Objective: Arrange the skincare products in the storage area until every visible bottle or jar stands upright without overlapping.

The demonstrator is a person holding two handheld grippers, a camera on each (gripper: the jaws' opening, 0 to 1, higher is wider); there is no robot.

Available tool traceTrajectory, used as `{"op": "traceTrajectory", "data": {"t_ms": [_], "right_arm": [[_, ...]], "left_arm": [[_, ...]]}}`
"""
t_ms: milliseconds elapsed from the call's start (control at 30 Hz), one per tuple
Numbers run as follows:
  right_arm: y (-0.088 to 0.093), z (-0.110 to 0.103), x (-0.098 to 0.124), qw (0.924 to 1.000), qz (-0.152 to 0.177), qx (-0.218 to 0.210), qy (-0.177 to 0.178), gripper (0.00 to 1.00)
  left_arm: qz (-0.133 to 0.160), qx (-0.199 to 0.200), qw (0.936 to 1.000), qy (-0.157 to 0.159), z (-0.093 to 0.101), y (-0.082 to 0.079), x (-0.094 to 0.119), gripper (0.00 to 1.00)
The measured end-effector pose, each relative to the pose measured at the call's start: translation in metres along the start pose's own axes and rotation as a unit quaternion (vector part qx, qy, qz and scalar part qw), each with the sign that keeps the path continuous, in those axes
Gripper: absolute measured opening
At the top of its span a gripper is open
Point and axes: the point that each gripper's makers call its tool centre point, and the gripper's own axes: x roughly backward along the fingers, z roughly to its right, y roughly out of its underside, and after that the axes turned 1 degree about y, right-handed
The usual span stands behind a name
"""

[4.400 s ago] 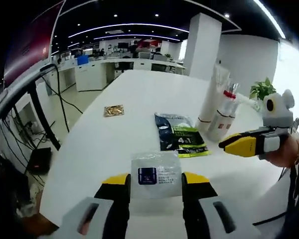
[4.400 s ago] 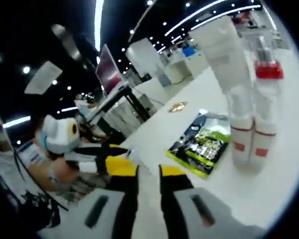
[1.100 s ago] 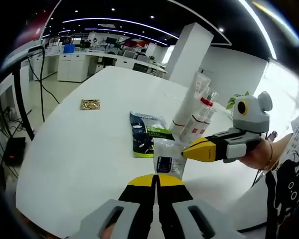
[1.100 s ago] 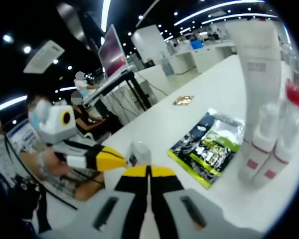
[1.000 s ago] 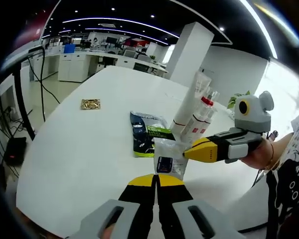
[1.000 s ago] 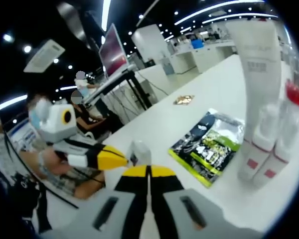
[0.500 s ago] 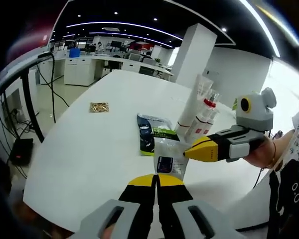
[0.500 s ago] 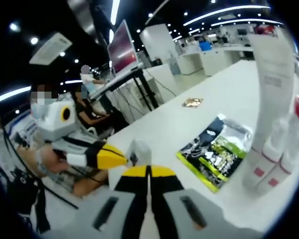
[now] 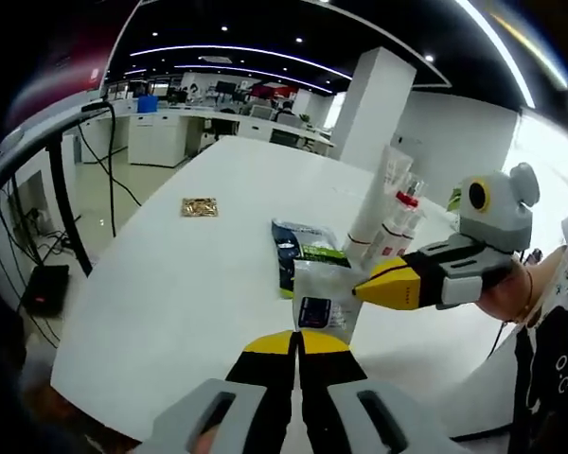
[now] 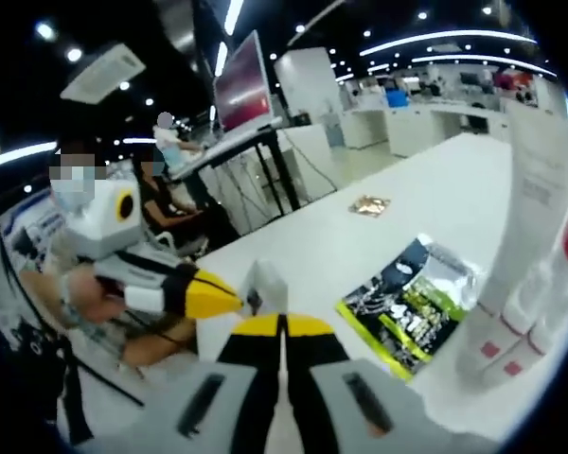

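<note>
White sachet [image 9: 322, 301] upright | pinched by left gripper [image 9: 296, 340], right gripper [image 9: 367, 288]

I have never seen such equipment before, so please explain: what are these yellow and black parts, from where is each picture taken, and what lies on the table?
There is no robot here: a person holds one pair of tongs in each hand, and a camera rides on each. The left gripper view looks along the left tongs; the right gripper view looks along the right tongs, which also enter the left view. Both tongs are shut on one small clear sachet, pinching it from two sides above the white table. On the table lie a dark and green packet and a small gold packet, and white tubes stand upright.
</note>
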Motion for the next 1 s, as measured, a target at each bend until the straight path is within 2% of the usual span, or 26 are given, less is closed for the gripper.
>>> {"op": "traceTrajectory", "data": {"t_ms": [267, 400, 467, 800, 1000], "right_arm": [[-0.010, 0.012, -0.010, 0.9997, 0.001, 0.009, 0.024, 0.00], [-0.016, 0.019, -0.017, 0.9994, -0.002, 0.000, 0.034, 0.00], [-0.021, 0.021, -0.022, 0.9991, -0.002, 0.013, 0.040, 0.00], [-0.040, 0.036, -0.042, 0.9981, -0.009, 0.022, 0.056, 0.00], [-0.040, 0.049, -0.054, 0.9975, -0.024, 0.007, 0.065, 0.00]], "left_arm": [[-0.008, -0.007, 0.9999, -0.010, -0.009, -0.015, -0.012, 0.00], [-0.012, -0.006, 0.9998, -0.017, -0.014, -0.021, -0.016, 0.00], [-0.009, -0.008, 0.9996, -0.024, -0.019, -0.026, -0.018, 0.00], [-0.002, 0.012, 0.9997, -0.022, -0.035, -0.046, -0.027, 0.00], [-0.016, 0.017, 0.9994, -0.024, -0.044, -0.051, -0.039, 0.00]]}}
